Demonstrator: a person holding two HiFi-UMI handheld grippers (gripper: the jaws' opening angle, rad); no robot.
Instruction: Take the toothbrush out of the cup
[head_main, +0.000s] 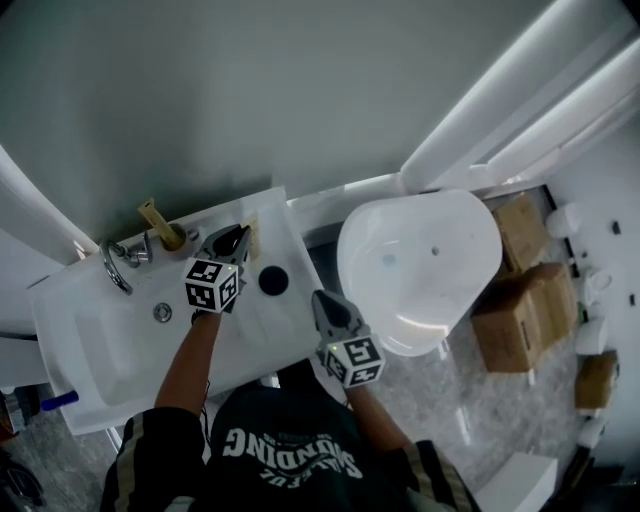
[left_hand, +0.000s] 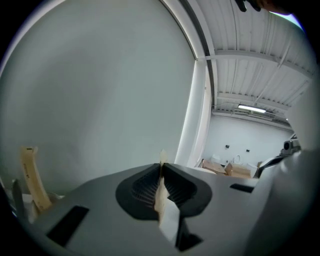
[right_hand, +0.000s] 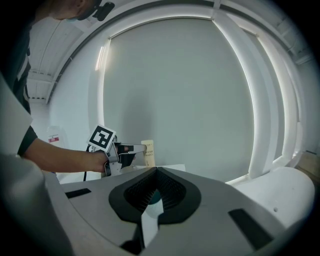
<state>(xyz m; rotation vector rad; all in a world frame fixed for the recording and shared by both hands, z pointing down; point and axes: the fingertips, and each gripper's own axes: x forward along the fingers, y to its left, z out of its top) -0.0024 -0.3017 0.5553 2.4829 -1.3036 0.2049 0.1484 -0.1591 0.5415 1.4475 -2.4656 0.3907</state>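
Note:
My left gripper (head_main: 238, 240) hangs over the back of the white sink counter (head_main: 90, 340), shut on a thin pale toothbrush (head_main: 253, 238). In the left gripper view the jaws (left_hand: 161, 167) pinch it edge-on. The right gripper view shows that gripper (right_hand: 139, 149) holding the cream handle (right_hand: 148, 152) upright. A dark round cup (head_main: 273, 280) stands on the counter just right of the left gripper. My right gripper (head_main: 322, 300) is beside the counter's right edge, near the cup, with its jaws together and nothing between them (right_hand: 156, 170).
A second pale stick (head_main: 152, 214) stands in a small holder by the chrome tap (head_main: 118, 268) and shows at the left of the left gripper view (left_hand: 31, 176). A white toilet (head_main: 420, 265) is to the right, with cardboard boxes (head_main: 525, 290) beyond it.

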